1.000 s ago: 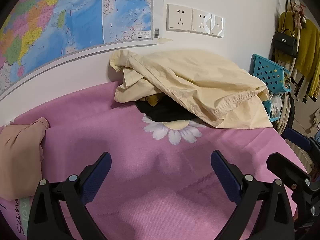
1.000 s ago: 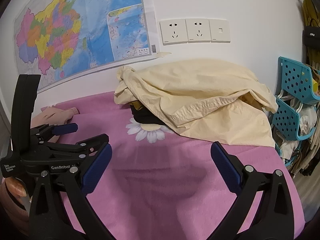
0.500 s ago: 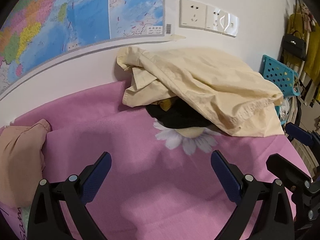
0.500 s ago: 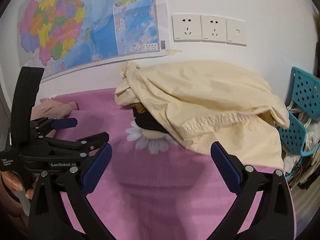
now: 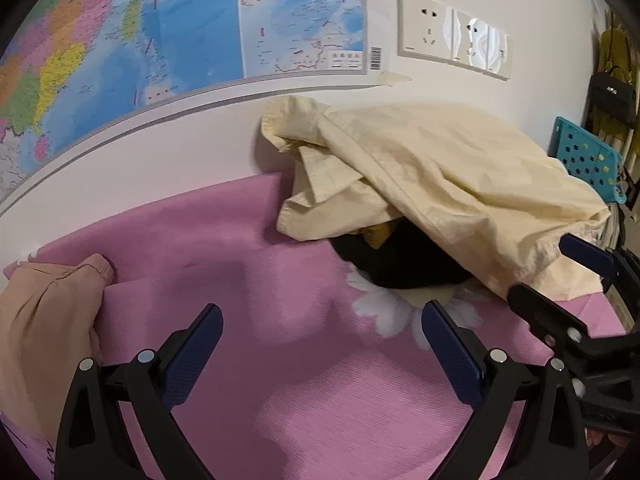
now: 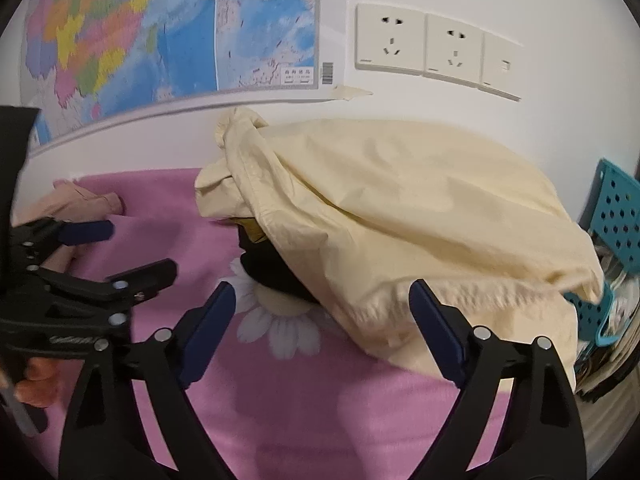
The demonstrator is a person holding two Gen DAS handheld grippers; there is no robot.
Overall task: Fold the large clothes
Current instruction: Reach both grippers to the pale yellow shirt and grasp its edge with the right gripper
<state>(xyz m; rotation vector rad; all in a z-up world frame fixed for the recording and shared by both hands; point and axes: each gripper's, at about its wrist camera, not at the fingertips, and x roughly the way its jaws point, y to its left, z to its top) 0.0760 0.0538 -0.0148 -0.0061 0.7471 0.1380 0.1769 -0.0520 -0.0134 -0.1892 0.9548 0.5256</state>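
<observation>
Both grippers spread wide before a heap of clothes

The cream shirt [image 6: 400, 216] lies crumpled against the wall on the pink sheet [image 5: 248, 264], over a black garment [image 5: 404, 264]. Left gripper [image 5: 320, 352] and right gripper [image 6: 320, 328] hover empty before it, jaws apart.

**Two low wrist views facing the wall**

Each camera looks forward from behind its own gripper, low over the pink sheet [image 5: 248, 248], toward the wall with the map [image 5: 168, 24] and sockets [image 6: 432, 52]. The left view sits further left, the right view closer to the cream garment [image 6: 420, 216]. Both share garment, map, sockets, and each catches the other gripper at its edge.
</observation>
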